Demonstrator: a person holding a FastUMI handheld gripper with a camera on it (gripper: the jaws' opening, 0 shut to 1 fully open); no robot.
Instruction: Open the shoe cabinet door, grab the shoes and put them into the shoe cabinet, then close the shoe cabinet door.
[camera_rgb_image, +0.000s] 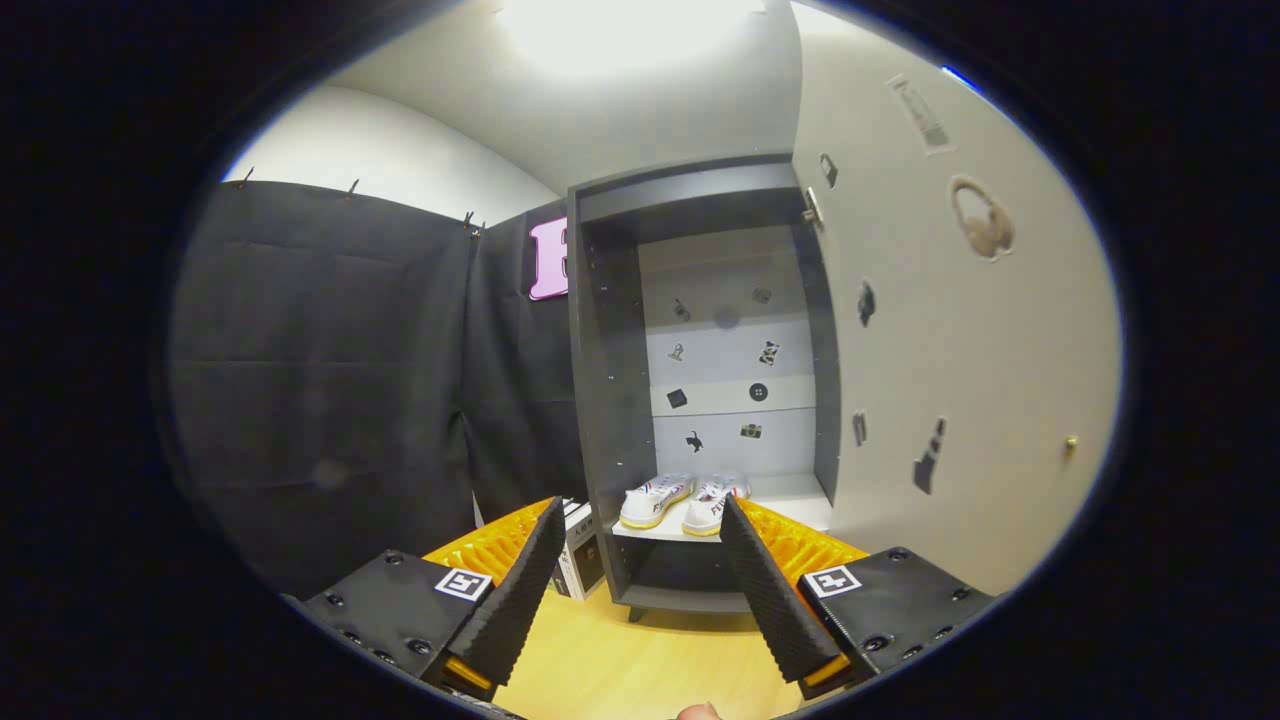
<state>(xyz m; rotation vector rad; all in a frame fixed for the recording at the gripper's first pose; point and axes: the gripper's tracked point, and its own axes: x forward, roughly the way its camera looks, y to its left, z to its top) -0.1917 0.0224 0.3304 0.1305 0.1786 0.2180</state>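
The claw (640, 520) is open, its two fingers spread wide apart with nothing between them and nothing in their grip. It sits above a wooden floor (640, 670), pointed at the cabinet (605, 400), which stands beyond the fingers against the far wall. The cabinet is dark grey with a pale back panel (725, 380) bearing several small stickers. Its door (960, 350) is swung fully open to the right, its inner face pale and likewise dotted with stickers, with a small knob (1071, 442) near its right edge and a hinge (811, 208) at the upper left corner. The shoes (685, 500), a white pair with yellowish soles, rest side by side on the cabinet's lower shelf (790, 500), toes toward the near side, seen just past the fingertips and between them. They occupy the left half of that shelf; the right half is bare. A lower compartment lies beneath the shelf, dark inside. To the left of the cabinet, on the floor, stands a small box (580, 550), partly hidden behind the left finger; its type cannot be determined. A black cloth (330, 380) covers the left wall. What appears to be a fingertip (697, 712) shows at the nearest point, below the claw.
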